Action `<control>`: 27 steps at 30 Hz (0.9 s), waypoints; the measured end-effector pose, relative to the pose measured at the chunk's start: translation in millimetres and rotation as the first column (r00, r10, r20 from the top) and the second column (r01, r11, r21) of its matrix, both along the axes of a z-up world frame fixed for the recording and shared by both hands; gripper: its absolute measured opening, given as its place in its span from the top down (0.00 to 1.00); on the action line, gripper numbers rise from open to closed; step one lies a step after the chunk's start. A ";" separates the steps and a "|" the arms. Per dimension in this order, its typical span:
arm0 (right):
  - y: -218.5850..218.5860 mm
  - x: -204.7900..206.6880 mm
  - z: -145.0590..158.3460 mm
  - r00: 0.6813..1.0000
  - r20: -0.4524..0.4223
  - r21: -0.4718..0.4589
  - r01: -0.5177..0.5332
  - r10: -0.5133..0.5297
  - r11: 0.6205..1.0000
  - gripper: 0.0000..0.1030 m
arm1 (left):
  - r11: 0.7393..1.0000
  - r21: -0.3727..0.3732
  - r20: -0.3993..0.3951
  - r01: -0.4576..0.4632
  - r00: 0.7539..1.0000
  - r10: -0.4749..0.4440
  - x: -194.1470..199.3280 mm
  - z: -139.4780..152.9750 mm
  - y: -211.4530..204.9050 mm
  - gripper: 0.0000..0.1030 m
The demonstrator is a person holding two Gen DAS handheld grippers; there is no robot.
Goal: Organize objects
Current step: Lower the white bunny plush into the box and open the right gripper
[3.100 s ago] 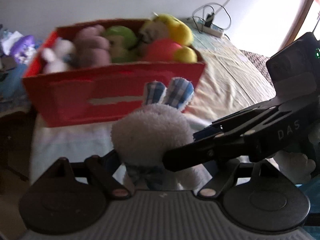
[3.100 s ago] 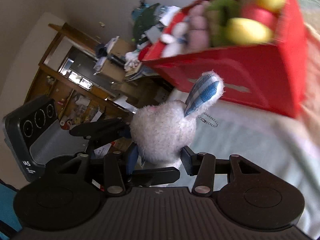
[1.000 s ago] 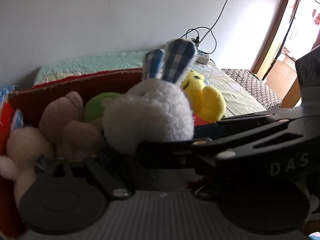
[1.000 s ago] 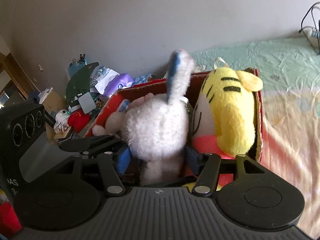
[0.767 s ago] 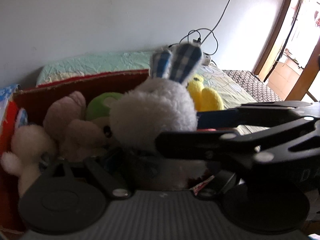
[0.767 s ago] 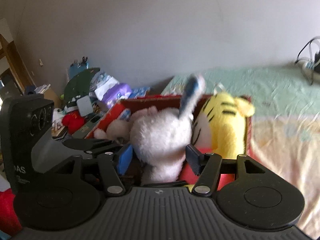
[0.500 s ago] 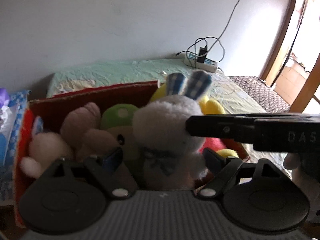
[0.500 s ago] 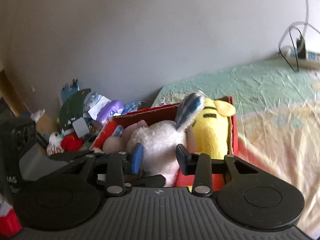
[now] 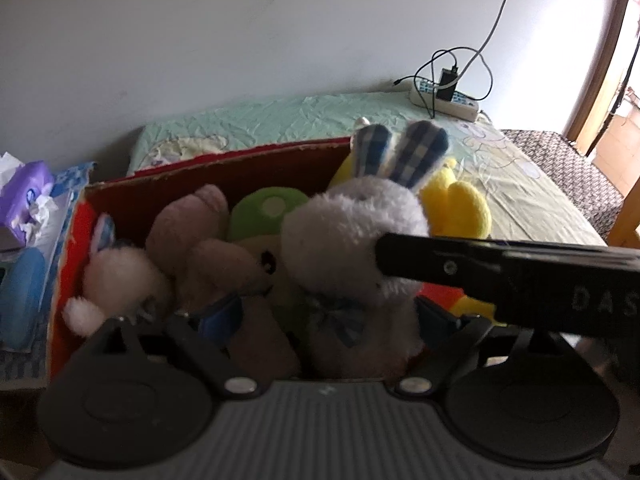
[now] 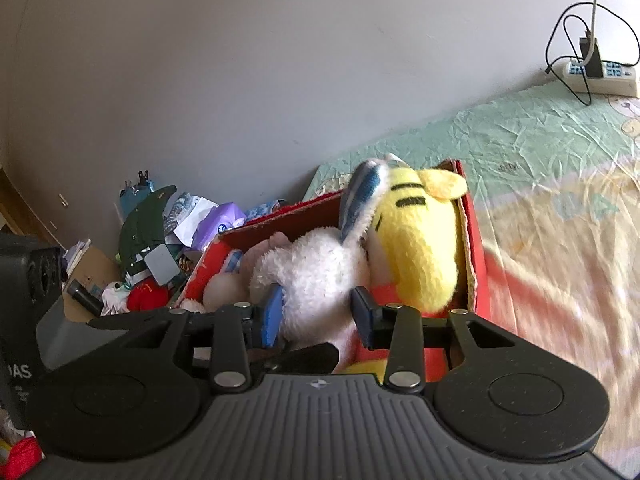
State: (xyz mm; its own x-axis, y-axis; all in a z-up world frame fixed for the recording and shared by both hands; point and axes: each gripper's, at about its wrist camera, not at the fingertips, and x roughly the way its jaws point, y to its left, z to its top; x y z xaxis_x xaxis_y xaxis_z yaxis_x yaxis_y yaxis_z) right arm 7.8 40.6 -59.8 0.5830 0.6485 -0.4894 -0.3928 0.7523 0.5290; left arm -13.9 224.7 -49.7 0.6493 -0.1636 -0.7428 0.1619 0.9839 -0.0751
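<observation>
White bunny [image 9: 352, 248] at frame centre in the left view, upright inside the red box [image 9: 68, 240] on the bed [image 9: 280, 120], plaid ears up. Left claw [image 9: 328, 320] wide and opening, bunny's body between the pads, no clear press on it. Right claw [image 10: 316, 312] opening too, blue pads flanking the bunny [image 10: 316, 272] low at centre of the right view; whether pressing or just touching, cannot tell. Packed beside the bunny: pink bear [image 9: 200, 248] left of centre, green toy [image 9: 268, 208] behind, yellow tiger [image 10: 416, 240] to the right, small white plush [image 9: 116, 280] at far left. Power strip [image 9: 444, 98] with cables at upper right on the bed. Tissue pack [image 9: 24, 196] at left edge.
</observation>
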 end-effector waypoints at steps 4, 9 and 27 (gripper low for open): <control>-5.3 -2.8 -1.8 1.000 -0.022 0.007 0.019 -0.019 1.000 0.57 | 1.000 0.020 -0.022 -0.017 1.000 0.017 -1.4 -1.4 -3.0 0.07; -6.5 -6.7 -0.9 0.999 -0.024 0.004 0.030 -0.030 1.000 0.54 | 0.999 0.040 -0.043 -0.030 0.999 0.031 -5.9 -2.8 -6.5 0.07; -17.0 -34.1 12.4 0.994 0.056 -0.080 0.101 -0.096 0.992 0.55 | 0.987 0.102 -0.019 -0.125 0.992 0.128 -28.6 13.8 -12.6 0.07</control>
State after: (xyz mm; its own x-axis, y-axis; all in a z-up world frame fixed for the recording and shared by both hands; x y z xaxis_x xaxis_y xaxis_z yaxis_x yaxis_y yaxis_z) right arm -26.3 23.7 -47.4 0.6682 0.5456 -0.5059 -0.3402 0.8287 0.4444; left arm -42.5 212.1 -35.9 0.6406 -0.0051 -0.7679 0.0349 0.9991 0.0225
